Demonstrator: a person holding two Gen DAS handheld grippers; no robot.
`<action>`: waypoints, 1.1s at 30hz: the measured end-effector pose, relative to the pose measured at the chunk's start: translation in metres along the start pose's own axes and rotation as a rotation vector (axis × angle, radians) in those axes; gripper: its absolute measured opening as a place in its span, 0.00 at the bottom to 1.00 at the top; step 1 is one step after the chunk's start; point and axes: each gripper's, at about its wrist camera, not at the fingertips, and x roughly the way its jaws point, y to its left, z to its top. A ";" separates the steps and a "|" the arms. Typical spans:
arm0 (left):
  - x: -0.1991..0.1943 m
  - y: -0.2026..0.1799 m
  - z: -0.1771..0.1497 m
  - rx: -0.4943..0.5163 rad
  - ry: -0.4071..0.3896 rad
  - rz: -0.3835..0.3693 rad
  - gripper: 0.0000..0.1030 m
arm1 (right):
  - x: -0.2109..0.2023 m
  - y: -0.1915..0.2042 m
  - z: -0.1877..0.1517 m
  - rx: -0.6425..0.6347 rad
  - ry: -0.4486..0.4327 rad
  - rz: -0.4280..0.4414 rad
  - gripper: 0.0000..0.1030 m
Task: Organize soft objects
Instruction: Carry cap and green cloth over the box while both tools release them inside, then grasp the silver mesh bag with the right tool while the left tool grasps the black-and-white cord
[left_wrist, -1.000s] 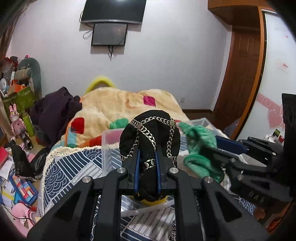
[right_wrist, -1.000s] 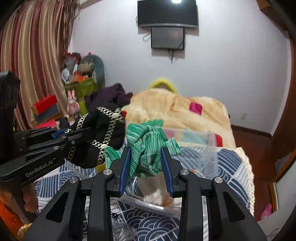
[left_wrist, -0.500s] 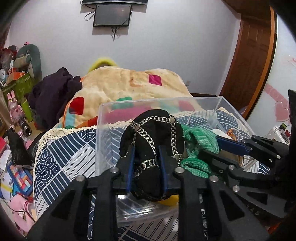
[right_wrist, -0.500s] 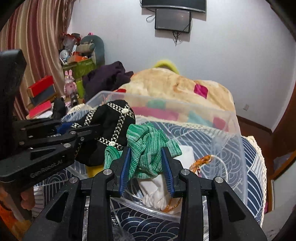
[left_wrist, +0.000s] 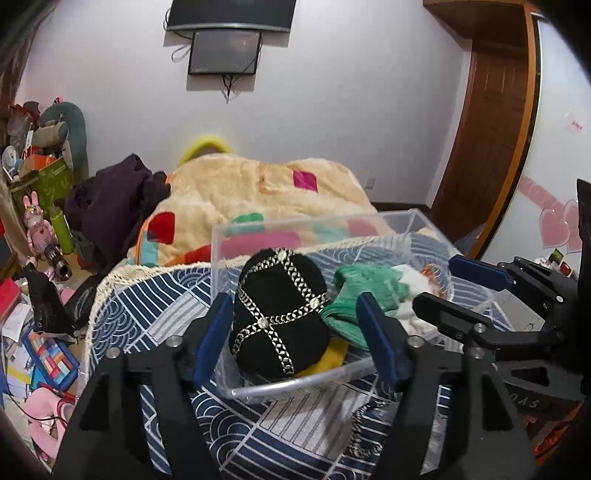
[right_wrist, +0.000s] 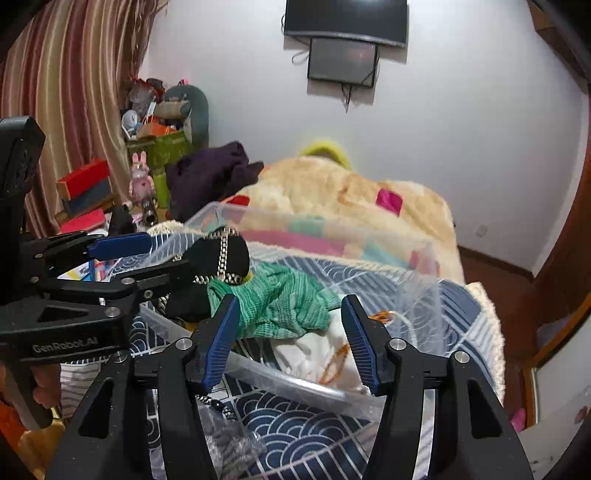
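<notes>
Just let go: both grippers, left (left_wrist: 295, 332) and right (right_wrist: 290, 339), now spread wide, black hat (left_wrist: 280, 314) and green knit (right_wrist: 273, 306) dropped into the clear bin (left_wrist: 295, 384), so two soft things sorted.

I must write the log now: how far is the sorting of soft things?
Done: the black chain-trimmed piece and green knit lie in the clear bin. In hand: nothing; left tool and right tool are open. Left: a gray knit item lies outside the bin.

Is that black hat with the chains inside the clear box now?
Inside. The black hat lies within the clear box walls, free of the open jaws.
</notes>
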 end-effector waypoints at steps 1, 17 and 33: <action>-0.007 -0.001 0.001 0.004 -0.014 0.003 0.73 | -0.006 0.000 0.000 0.005 -0.017 -0.004 0.62; -0.055 -0.015 -0.033 0.082 -0.030 0.035 1.00 | -0.044 0.006 -0.032 0.048 -0.067 -0.013 0.93; -0.012 -0.002 -0.091 -0.013 0.164 -0.067 0.86 | 0.003 0.017 -0.080 0.132 0.156 0.135 0.74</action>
